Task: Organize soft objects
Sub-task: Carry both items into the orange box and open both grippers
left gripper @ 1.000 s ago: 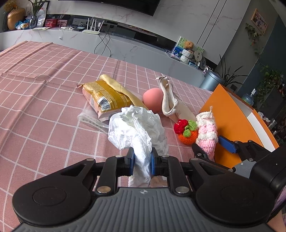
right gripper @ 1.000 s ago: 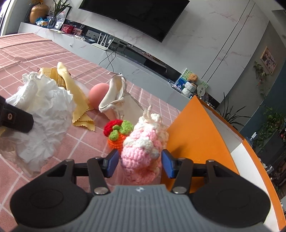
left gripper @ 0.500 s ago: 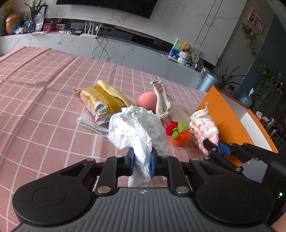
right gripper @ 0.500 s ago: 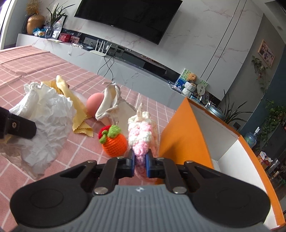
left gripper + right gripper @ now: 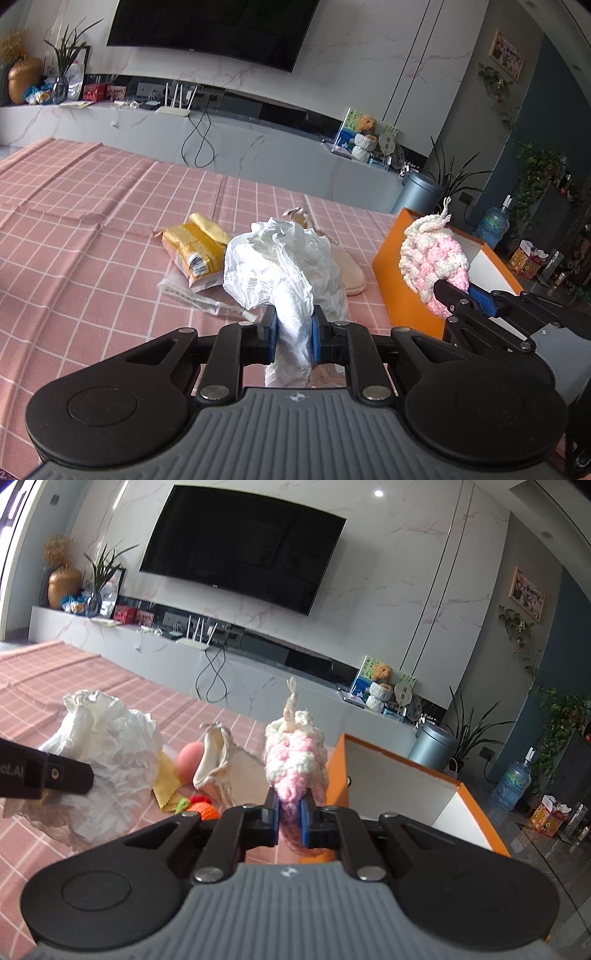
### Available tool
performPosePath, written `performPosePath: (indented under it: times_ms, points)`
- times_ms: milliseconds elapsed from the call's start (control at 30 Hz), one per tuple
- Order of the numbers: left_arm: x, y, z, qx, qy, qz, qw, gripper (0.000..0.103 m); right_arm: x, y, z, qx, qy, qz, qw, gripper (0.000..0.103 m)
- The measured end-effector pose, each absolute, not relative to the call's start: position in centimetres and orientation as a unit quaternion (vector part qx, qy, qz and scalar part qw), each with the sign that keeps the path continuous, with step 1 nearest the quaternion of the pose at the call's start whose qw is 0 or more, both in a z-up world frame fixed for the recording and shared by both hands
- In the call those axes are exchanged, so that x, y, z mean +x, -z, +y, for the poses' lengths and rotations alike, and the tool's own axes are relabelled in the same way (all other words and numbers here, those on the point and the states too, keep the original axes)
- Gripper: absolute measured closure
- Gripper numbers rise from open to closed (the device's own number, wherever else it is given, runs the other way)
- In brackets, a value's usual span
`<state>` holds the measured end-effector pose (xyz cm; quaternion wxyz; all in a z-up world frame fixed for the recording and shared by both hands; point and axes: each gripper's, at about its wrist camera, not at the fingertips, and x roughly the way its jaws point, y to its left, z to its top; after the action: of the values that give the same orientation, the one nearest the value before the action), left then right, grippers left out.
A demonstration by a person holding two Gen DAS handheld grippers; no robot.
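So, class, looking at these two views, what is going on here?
A person is sorting soft things with two handheld grippers. The left gripper is shut on a crumpled white plastic bag, and the right gripper is shut on a pink and white crochet toy, held up beside the orange box. Other soft items lie on the pink checked tablecloth.

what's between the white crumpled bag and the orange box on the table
In the right wrist view: a yellow cloth, a pink ball, a cream pouch and a crocheted orange fruit.
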<state>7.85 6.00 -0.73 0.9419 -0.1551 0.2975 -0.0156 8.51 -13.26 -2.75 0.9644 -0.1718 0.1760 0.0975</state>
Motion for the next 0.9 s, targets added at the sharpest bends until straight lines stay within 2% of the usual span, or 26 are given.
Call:
performPosePath:
  times_ms: [233,500,900]
  points:
    - [7.0,-1.6,4.6,-0.142,0.038,0.269,0.952,0.084,6.2,-0.6,-16.0,-0.128,-0.112,0.155,0.973,0.095]
    - [8.8,-4.6,0.5,-0.113,0.103,0.245,0.957,0.084,6.0,-3.7,-22.2,-0.068,-0.118,0.17,0.976,0.095]
    - [15.4,-5.4,-8.1,-0.051,0.204,0.273,0.939,0.084,10.7,-3.4,-30.0,-0.085,-0.089,0.225,0.967,0.095]
